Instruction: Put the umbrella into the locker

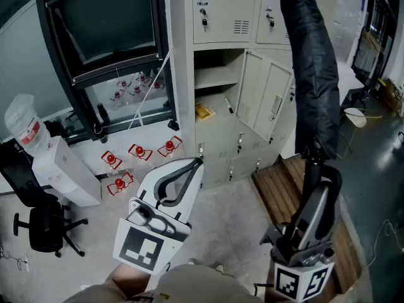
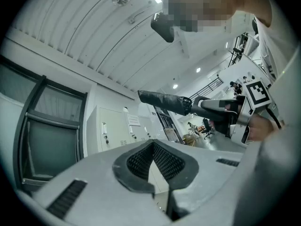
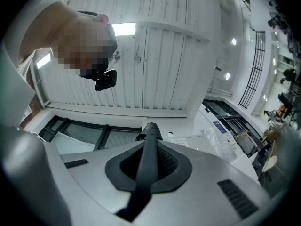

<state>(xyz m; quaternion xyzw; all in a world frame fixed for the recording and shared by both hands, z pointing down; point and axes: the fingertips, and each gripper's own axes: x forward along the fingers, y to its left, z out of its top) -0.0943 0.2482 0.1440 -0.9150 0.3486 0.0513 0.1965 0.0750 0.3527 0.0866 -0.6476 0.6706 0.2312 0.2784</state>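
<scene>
My right gripper [image 1: 314, 169] is shut on the handle of a folded black umbrella [image 1: 312, 74] and holds it upright, to the right of the grey locker [image 1: 218, 17]. One locker compartment [image 1: 218, 103] stands open, its door [image 1: 268, 100] swung to the right. My left gripper [image 1: 197, 163] is shut with nothing in it and points toward the locker's lower doors. In the left gripper view the umbrella [image 2: 162, 100] lies level above my left gripper [image 2: 153, 147]. In the right gripper view the umbrella's dark handle [image 3: 146, 164] runs between the pads of my right gripper [image 3: 150, 138].
A yellow item [image 1: 204, 111] lies in the open compartment. Several red-capped bottles [image 1: 139, 151] sit on the floor left of the locker. A white box [image 1: 66, 172], a water jug [image 1: 25, 128] and an office chair [image 1: 44, 223] are at far left. Wooden slats [image 1: 284, 188] lie under the umbrella.
</scene>
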